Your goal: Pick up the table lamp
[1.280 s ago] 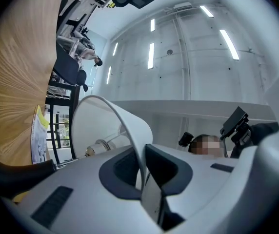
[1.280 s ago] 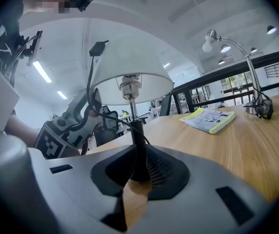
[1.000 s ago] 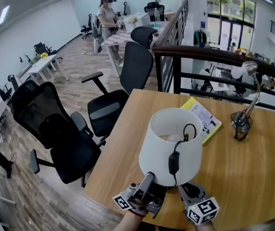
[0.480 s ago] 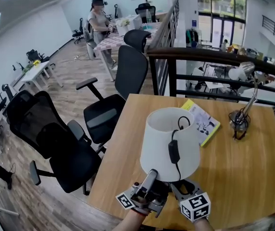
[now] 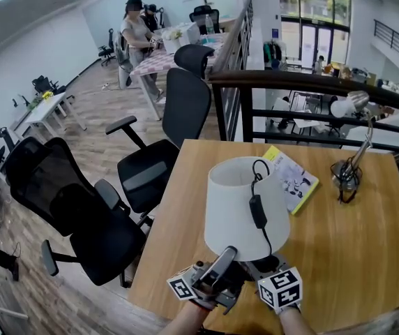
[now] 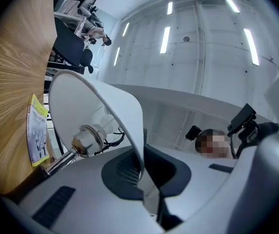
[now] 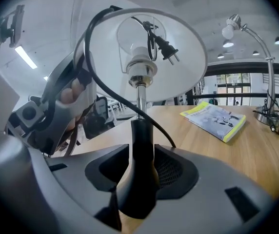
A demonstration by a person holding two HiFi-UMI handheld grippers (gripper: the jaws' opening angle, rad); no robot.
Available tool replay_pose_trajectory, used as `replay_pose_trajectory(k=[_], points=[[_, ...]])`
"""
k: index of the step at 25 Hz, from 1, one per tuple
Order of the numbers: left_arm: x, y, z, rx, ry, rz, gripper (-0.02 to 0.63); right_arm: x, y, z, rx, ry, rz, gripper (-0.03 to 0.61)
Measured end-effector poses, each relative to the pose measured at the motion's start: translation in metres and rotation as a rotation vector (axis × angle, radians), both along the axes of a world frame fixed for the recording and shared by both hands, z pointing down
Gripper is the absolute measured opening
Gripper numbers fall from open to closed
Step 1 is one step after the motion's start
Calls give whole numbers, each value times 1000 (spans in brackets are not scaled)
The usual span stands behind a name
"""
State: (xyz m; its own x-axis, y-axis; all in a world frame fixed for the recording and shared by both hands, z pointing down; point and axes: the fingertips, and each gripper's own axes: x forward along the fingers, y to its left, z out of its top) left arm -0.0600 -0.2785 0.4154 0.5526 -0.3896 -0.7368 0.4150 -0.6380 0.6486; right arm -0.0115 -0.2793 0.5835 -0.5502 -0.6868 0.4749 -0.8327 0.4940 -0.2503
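1. My left gripper [image 5: 227, 255] is clenched on the rim of the shade [image 6: 125, 111]. My right gripper [image 5: 264, 265] is clenched on the black stem [image 7: 140, 150]. That makes two claws, both at the lower middle.
2. The one table lamp [image 5: 245, 208] is tilted above the near edge of the table [image 5: 346, 243]. Its foot is hidden, so I cannot tell if it touches the wood. One cord [image 5: 258, 213] hangs over the shade.
3. Farther, at the right: one booklet [image 5: 294, 180] and one desk lamp [image 5: 353, 145].
4. Upper left: one person [image 5: 133, 30], too small to make out well.
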Motion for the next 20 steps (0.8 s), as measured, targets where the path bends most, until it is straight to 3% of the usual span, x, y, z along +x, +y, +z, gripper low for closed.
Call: replay_pose_trajectory(k=[11,20], points=[[-5,-17,3,-28,22,-8,11,-8,-23,6,-14,25,-21,144],[5,-13,-2,28,-58,8,11,-12,-26,5,1,108,-67,144]])
